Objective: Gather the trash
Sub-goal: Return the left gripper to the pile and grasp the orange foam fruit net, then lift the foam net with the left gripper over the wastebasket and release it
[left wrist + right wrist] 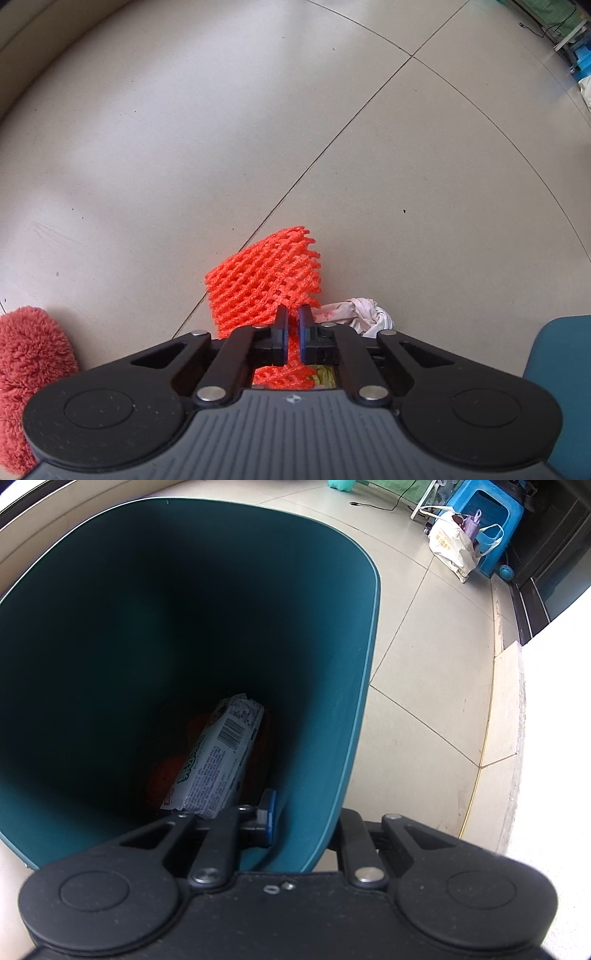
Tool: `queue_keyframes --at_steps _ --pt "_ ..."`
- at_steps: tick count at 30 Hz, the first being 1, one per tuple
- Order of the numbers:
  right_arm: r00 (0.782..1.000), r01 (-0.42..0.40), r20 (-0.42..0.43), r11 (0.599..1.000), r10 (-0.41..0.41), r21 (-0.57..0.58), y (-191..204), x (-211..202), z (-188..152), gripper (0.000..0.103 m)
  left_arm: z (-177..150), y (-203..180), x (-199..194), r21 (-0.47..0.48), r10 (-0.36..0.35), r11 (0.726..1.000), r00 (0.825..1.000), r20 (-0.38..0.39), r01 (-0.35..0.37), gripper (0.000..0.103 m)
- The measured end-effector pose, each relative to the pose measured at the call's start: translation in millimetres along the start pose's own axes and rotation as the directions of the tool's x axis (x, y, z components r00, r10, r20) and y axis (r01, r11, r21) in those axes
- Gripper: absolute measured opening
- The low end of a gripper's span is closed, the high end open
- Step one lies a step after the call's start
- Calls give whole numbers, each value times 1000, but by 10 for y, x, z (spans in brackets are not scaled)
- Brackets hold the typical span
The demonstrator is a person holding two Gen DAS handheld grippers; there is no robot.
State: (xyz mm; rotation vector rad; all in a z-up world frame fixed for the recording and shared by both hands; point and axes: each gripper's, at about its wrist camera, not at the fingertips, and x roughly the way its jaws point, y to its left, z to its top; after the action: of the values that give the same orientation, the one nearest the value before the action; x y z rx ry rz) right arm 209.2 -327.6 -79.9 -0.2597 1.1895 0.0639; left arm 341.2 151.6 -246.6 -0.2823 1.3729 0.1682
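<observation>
Pick-up step: our left gripper (293, 334) pinches the orange foam net (264, 282) on the floor (184, 147), beside a crumpled tissue (354, 314). Right gripper (295, 816) clamps the bin (365, 672) wall. Next, we judge: lift the net into the bin.

Looking steeply down, close, over the left gripper (292, 325) at floor tiles (221, 147); over the right gripper (295, 821), into the teal bin (354, 738), shared at the left view's right edge.
</observation>
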Motion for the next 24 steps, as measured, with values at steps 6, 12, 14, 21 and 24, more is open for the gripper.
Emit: queue_keyframes --at_steps 6,12,14,21,24 --pt "1000 0 1 1000 0 -1 -1 -1 11 14 13 -31 -164 42 33 999 999 28 -34 4" --pt "1000 0 7 1000 0 -1 -1 -10 10 14 76 -126 -799 94 22 995 995 99 -32 4" --pt "1000 1 8 1000 -1 -1 8 -16 -1 14 21 -199 -1085 107 11 994 992 123 -24 4" --pt "1000 1 12 1000 -1 13 11 -23 -11 13 -158 -588 -1809 200 -26 980 985 172 -9 4" --pt "1000 -8 16 1000 8 29 -20 -18 -15 13 -234 -811 -2081 244 -49 970 981 188 1 4"
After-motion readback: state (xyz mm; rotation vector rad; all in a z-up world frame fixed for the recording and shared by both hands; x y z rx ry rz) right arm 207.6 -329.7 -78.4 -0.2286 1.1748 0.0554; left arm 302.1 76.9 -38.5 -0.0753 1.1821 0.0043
